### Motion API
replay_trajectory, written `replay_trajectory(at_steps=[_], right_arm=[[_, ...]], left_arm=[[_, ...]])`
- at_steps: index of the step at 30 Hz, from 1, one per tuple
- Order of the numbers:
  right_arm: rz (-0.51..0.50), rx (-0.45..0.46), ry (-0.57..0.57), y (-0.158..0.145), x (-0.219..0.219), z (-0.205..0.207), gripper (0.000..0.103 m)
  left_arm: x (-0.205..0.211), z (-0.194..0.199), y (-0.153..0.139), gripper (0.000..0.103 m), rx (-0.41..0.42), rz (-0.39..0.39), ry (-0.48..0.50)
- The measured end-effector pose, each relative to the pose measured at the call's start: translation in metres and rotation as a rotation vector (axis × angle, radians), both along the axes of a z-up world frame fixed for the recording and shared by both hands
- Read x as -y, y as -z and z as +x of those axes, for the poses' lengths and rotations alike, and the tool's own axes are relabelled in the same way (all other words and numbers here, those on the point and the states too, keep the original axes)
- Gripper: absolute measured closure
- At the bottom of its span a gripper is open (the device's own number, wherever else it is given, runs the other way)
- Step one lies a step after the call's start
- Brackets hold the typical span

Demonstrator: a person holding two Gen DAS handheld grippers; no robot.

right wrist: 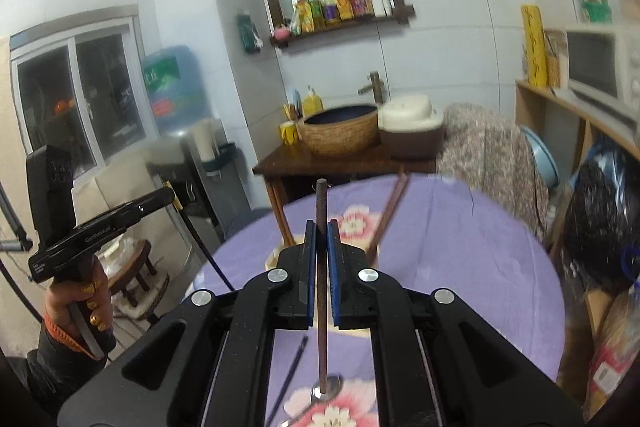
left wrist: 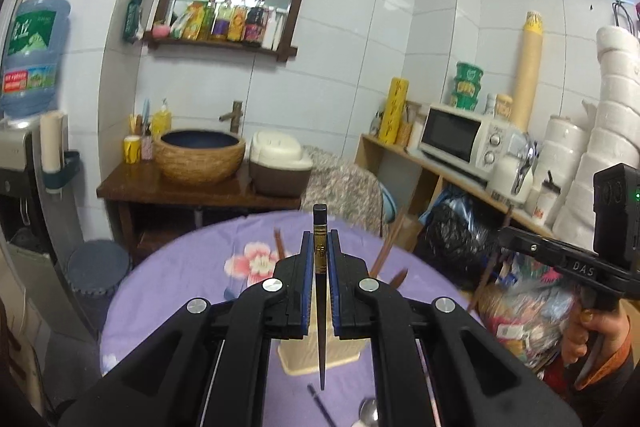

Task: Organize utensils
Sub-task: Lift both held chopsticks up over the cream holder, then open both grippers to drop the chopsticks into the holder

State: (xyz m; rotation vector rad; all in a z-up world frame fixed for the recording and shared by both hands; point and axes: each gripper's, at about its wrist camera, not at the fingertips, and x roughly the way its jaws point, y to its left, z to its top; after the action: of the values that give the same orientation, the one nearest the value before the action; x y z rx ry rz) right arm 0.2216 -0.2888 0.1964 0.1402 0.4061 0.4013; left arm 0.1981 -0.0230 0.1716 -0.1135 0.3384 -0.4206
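Left gripper [left wrist: 320, 247] clamps chopstick [left wrist: 319, 227]; right gripper [right wrist: 321, 239] likewise.

Probably a home kitchen: microwave [left wrist: 456, 135], basin [left wrist: 199, 157], water dispenser [left wrist: 28, 55].

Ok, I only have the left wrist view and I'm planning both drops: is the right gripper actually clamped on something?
Observer: Yes. The right gripper is shut on a brown chopstick, held upright between its pads.
Operator: What is under that chopstick's lower end?
Observer: The bowl of a metal spoon lying on the purple tablecloth. I cannot tell whether they touch.
Operator: I see only the spoon's edge. Which way does its handle run?
Observer: In the right wrist view, it runs from the bowl towards the lower left, back towards the gripper.
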Motion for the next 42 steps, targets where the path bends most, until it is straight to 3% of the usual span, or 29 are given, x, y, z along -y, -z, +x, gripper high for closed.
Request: replay_trajectory(at_steps=[4, 8, 12, 14, 17, 23, 31, 37, 42], right_arm=[[-0.011, 0.072, 0.047, -0.042, -0.013, 0.023, 0.097], [-0.011, 0.107, 0.091, -0.055, -0.023, 0.045, 0.097], [-0.043, 0.098, 0.11, -0.036, -0.035, 0.063, 0.097], [-0.073, 0.16, 0.147, -0.03, -0.038, 0.058, 0.096], [-0.054, 0.179, 0.165, -0.027, -0.037, 0.056, 0.096], [-0.051, 0.188, 0.182, -0.035, -0.035, 0.063, 0.097], [-0.071, 0.118, 0.178, 0.018, -0.042, 0.074, 0.097], [-0.13, 0.045, 0.168, 0.065, -0.05, 0.076, 0.096], [-0.144, 0.028, 0.179, 0.085, -0.047, 0.072, 0.096]], left_arm=[[0.013, 0.021, -0.042, 0.095, 0.071, -0.021, -0.04], [0.024, 0.045, -0.05, 0.095, 0.077, -0.038, -0.076], [0.033, 0.061, -0.031, 0.095, 0.054, -0.022, -0.1], [0.037, 0.066, -0.013, 0.095, 0.022, -0.009, -0.094], [0.041, 0.071, 0.015, 0.095, -0.012, 0.026, -0.104], [0.038, 0.078, 0.028, 0.095, -0.046, 0.016, -0.114], [0.051, 0.072, 0.045, 0.095, -0.038, 0.075, -0.104], [0.052, 0.074, 0.077, 0.095, -0.093, 0.102, -0.091], [0.049, 0.068, 0.092, 0.09, -0.107, 0.112, -0.087]])
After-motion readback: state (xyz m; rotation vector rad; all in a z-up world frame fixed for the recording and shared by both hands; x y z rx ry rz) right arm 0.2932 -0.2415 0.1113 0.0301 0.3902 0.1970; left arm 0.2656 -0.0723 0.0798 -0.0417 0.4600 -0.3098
